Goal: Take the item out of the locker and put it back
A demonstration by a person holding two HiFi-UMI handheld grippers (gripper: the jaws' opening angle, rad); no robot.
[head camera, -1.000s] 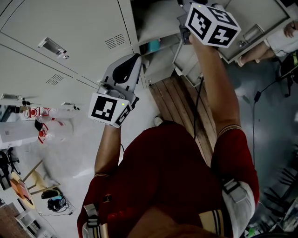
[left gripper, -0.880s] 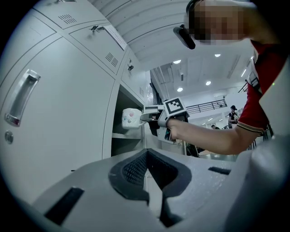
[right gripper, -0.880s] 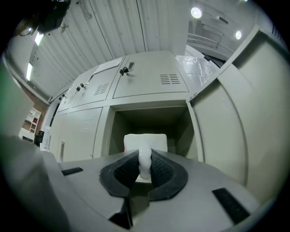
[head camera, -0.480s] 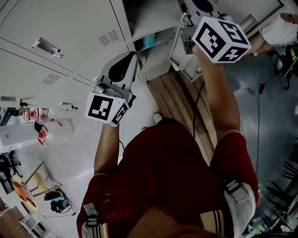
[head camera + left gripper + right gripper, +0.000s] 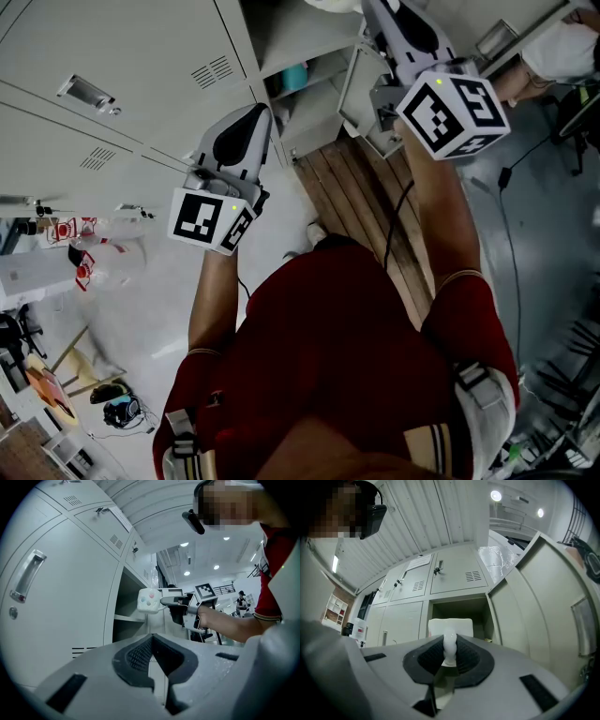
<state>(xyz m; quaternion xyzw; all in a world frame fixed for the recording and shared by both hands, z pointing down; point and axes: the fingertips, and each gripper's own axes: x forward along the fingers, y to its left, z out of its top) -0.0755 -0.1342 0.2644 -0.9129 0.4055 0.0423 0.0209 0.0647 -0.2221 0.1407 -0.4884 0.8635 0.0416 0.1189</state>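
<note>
Right gripper view shows the white item [image 5: 450, 626] out in the air just in front of the open locker compartment [image 5: 459, 607], not on its shelf, with the swung-out door [image 5: 543, 602] to the right. The right gripper [image 5: 449, 656] has its jaws nearly together and clamped on a narrow white neck that sticks out from the near side of the item, so the boxy body hangs beyond the fingertips on the far side. From the left gripper view the body is a rounded block with a few pastel dots on one face. It looks light and probably soft or rubbery, so weight should be no trouble. The thin neck seems the natural place to hold it, though I judge it could bend and let the body wag or twist, so a steady carry would suit it. Its smooth skin may slip if the squeeze eases. The left gripper [image 5: 154, 648] hangs near the closed locker fronts to the left, its jaws all but together with only a thin slit between them and nothing in it.
</note>
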